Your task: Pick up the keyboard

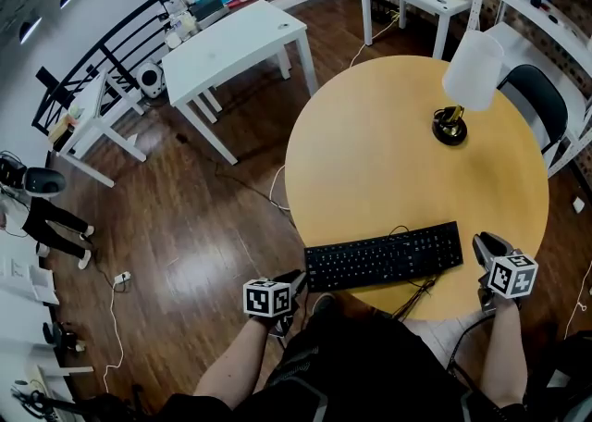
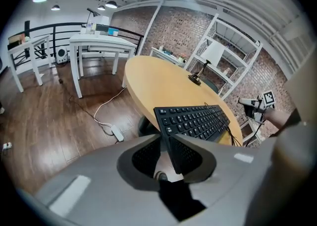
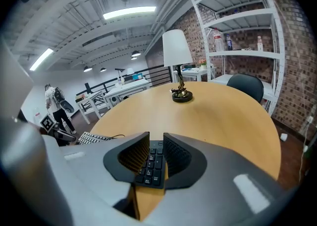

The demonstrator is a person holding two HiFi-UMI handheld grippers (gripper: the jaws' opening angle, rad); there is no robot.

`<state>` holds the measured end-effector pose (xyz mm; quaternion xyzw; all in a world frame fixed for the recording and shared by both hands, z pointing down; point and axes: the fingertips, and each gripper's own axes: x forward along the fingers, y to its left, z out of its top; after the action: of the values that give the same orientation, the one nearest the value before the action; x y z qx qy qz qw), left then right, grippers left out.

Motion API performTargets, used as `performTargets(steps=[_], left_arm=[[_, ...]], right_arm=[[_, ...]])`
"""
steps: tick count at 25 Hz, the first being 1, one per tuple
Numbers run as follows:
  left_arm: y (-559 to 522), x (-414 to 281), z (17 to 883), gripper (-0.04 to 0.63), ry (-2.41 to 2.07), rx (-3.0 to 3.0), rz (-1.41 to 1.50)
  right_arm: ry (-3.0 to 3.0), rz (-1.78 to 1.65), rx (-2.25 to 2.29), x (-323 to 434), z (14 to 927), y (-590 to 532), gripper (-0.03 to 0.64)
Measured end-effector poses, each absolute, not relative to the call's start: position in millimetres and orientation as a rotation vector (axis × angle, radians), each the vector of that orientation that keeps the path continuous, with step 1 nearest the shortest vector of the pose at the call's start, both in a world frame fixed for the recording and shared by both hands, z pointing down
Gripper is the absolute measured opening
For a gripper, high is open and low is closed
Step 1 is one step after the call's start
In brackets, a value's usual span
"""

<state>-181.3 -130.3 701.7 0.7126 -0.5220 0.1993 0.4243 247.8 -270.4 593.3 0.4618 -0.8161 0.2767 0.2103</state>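
1. Worktop point(image 1: 370, 152), round: carries the keyboard point(image 1: 384, 256) flat along its near edge, with both ends close to the rim.
2. Keyboard, black: the likely hazard is a lopsided lift. Gripped firmly at one end only, it may pivot and slide off the near edge.
3. Left tool point(image 2: 167, 138): narrow, pads clamped on the keyboard's left end.
4. Right tool point(image 3: 156, 136): partly open, astride the keyboard's right end, pads not visibly pressing.
5. Cable point(image 1: 421, 292), at the near edge: may snag or drag on lifting.

A keyboard point(image 1: 384, 256) lies along the table's point(image 1: 370, 152) near edge, with a lamp point(image 1: 462, 87) at the far right. The left hand-held gripper point(image 1: 296, 281) and the right hand-held gripper point(image 1: 487, 246) are at the keyboard's two ends.
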Motion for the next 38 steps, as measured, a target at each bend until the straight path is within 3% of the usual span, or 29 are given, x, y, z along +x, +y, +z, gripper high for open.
performTargets(steps=[38], left_arm=[[-116.3, -166.7, 702.4, 0.103, -0.874, 1.76, 0.265]], right_arm=[[-2.103, 0.921, 1.017, 211.6, 700.8, -271.0, 0.141]])
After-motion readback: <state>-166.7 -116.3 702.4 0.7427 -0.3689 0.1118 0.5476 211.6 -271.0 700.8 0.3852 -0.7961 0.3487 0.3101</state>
